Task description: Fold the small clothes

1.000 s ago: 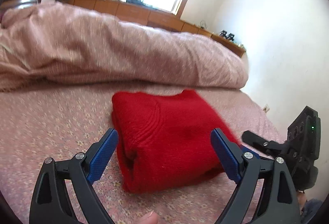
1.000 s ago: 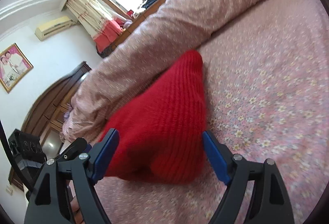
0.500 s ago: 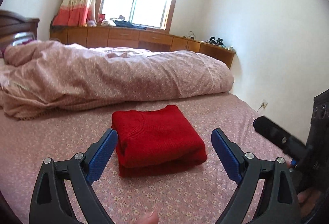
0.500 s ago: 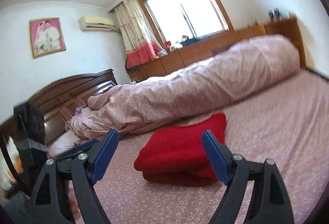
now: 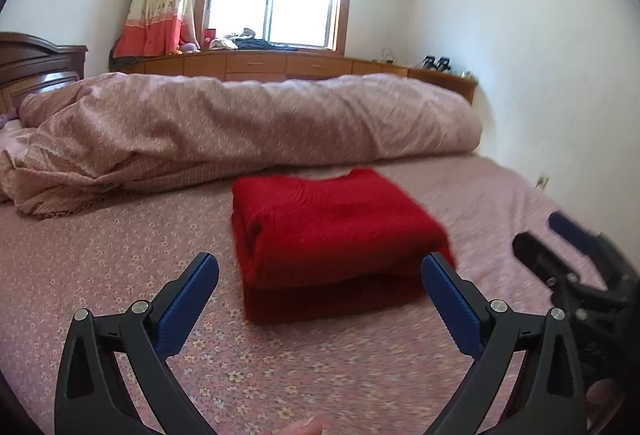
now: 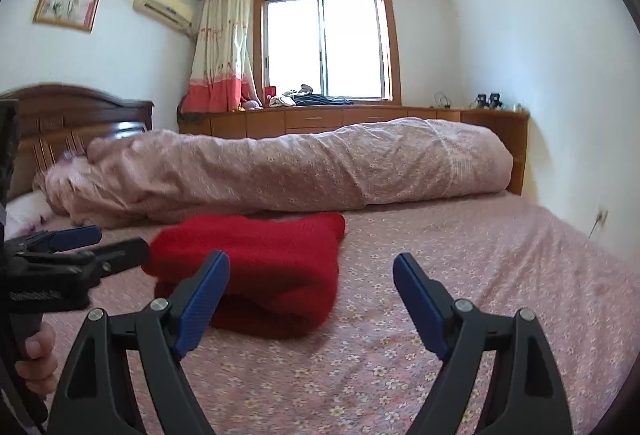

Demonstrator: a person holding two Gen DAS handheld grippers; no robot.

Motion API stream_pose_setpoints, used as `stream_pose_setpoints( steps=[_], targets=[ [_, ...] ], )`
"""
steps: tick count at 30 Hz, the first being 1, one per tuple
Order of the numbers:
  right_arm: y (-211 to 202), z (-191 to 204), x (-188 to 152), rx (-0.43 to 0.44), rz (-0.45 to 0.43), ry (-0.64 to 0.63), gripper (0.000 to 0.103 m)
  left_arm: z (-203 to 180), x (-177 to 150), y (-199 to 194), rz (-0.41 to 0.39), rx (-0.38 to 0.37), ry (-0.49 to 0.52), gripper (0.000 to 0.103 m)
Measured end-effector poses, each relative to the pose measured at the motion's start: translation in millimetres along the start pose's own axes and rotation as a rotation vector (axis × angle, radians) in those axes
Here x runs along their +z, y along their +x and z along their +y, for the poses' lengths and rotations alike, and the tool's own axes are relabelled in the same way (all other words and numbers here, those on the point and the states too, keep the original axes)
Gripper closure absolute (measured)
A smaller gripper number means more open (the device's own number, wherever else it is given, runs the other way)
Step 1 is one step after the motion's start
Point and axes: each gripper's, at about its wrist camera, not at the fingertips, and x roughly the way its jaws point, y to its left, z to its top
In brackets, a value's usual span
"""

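A red knitted sweater (image 5: 332, 227) lies folded into a thick rectangle on the pink flowered bed sheet (image 5: 120, 263). It also shows in the right wrist view (image 6: 256, 267). My left gripper (image 5: 320, 267) is open and empty, held above the sheet just in front of the sweater. My right gripper (image 6: 312, 267) is open and empty, to the right of the sweater's near edge. Each gripper shows at the side of the other's view, the right one (image 5: 576, 259) and the left one (image 6: 76, 251).
A rolled pink quilt (image 5: 248, 123) lies across the bed behind the sweater. A dark wooden headboard (image 6: 72, 119) stands at the left. Wooden cabinets (image 6: 352, 119) run under the window. A white wall (image 5: 552, 75) borders the bed on the right.
Both grippers have pulled back from the folded sweater and levelled out. The sweater now lies free on the sheet, further from both grippers.
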Motion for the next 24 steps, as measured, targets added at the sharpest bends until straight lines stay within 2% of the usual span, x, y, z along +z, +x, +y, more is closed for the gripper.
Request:
stream_pose_setpoints(
  steps=[3, 6, 7, 8, 12, 24],
  targets=[
    [12, 2, -14, -0.017, 0.015, -0.026, 0.016, 2, -12, 15, 0.006, -0.001, -0.003, 0.005],
    [29, 1, -23, -0.025, 0.089, -0.007, 0.015, -1, -33, 29, 0.016, 0.008, 0.008, 0.005],
    [30, -2, -23, -0.017, 0.095, 0.007, 0.015, -3, -36, 34, 0.042, 0.010, 0.019, 0.005],
    [31, -5, -24, -0.012, 0.098, 0.021, 0.015, -4, -36, 39, 0.071, 0.019, 0.025, 0.005],
    [31, -10, -26, -0.005, 0.094, 0.048, 0.014, -5, -37, 35, 0.056, 0.009, 0.029, 0.005],
    [30, 5, -24, -0.004, 0.091, -0.015, 0.014, -4, -39, 33, 0.056, 0.015, 0.019, 0.005]
  ],
)
